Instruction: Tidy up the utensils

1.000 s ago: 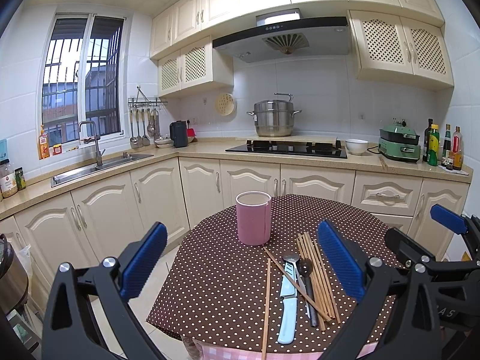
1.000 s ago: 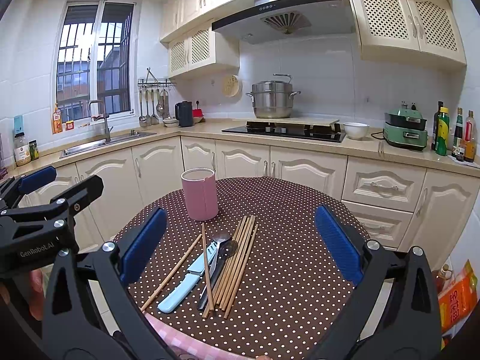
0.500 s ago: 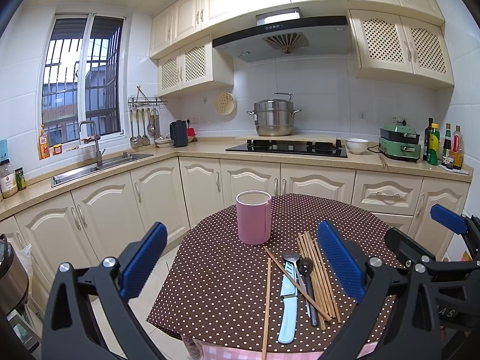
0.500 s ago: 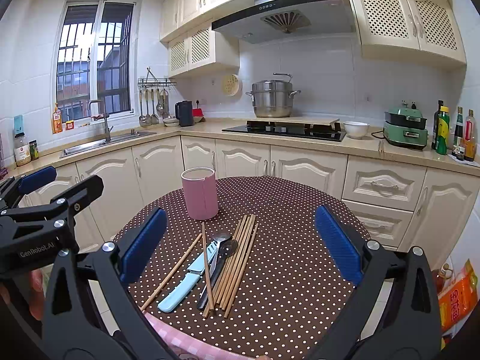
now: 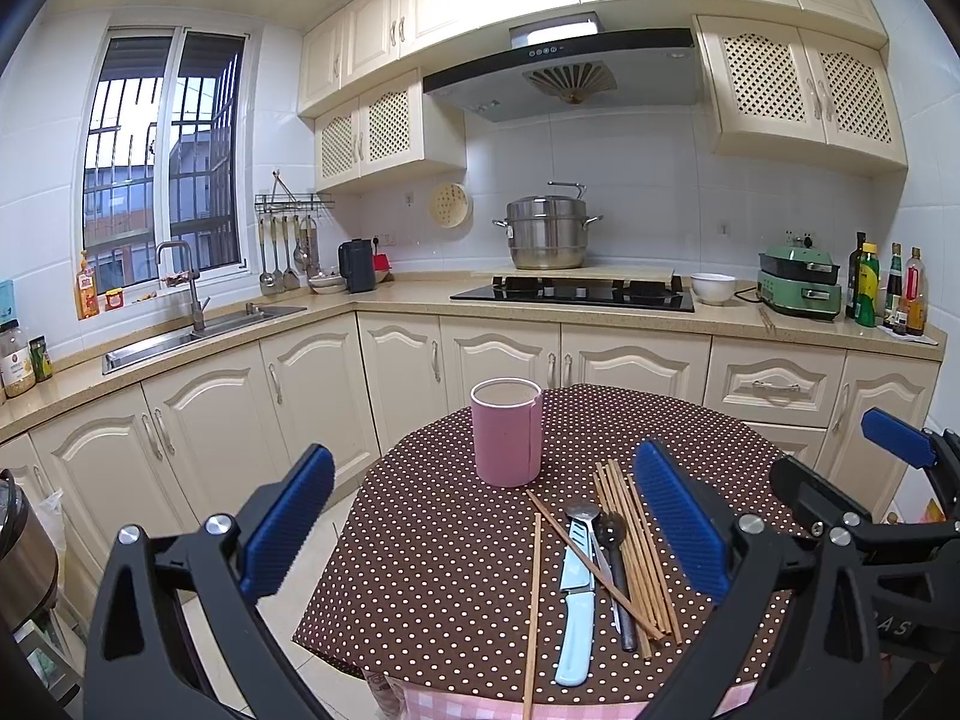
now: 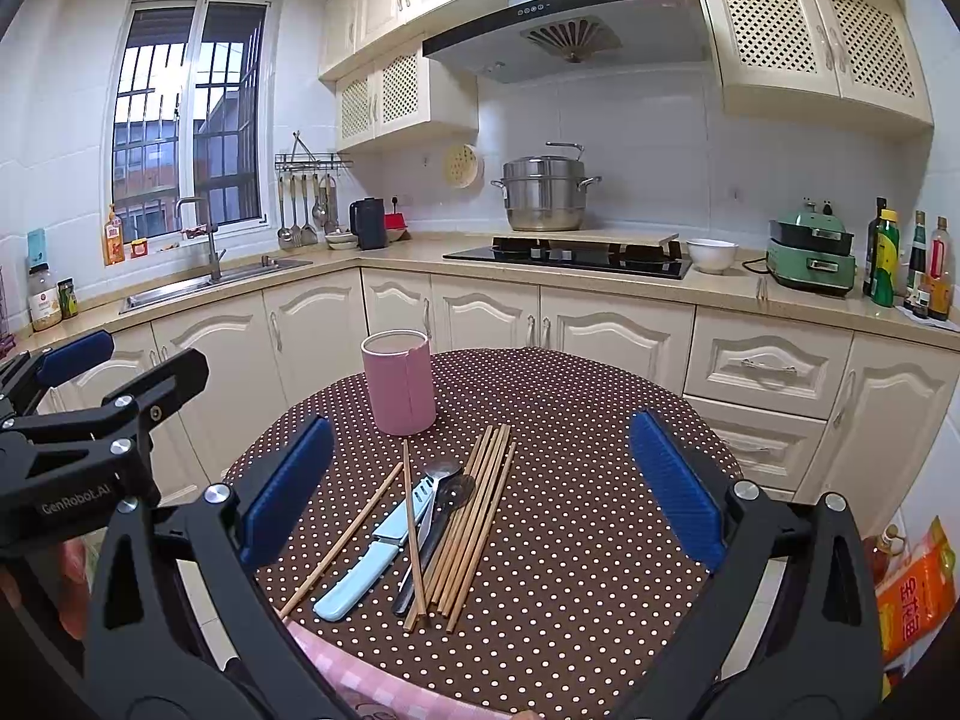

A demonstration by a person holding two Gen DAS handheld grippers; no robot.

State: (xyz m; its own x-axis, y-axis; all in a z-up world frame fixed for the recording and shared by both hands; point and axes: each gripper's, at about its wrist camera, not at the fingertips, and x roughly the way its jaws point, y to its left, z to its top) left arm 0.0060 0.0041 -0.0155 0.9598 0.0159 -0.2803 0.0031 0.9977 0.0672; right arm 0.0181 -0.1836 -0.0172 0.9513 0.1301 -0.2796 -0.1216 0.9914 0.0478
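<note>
A pink cylindrical holder stands upright on the round table with the brown dotted cloth. Just in front of it lie several wooden chopsticks, a light blue knife, and a metal spoon beside a dark spoon. My left gripper hovers open above the table's left front, with nothing between its fingers. My right gripper is open too, held over the utensil pile and apart from it.
Cream cabinets and a counter wrap around behind the table, with a sink at the left, a black hob under a steel pot, and bottles at the far right. An orange packet lies on the floor right of the table.
</note>
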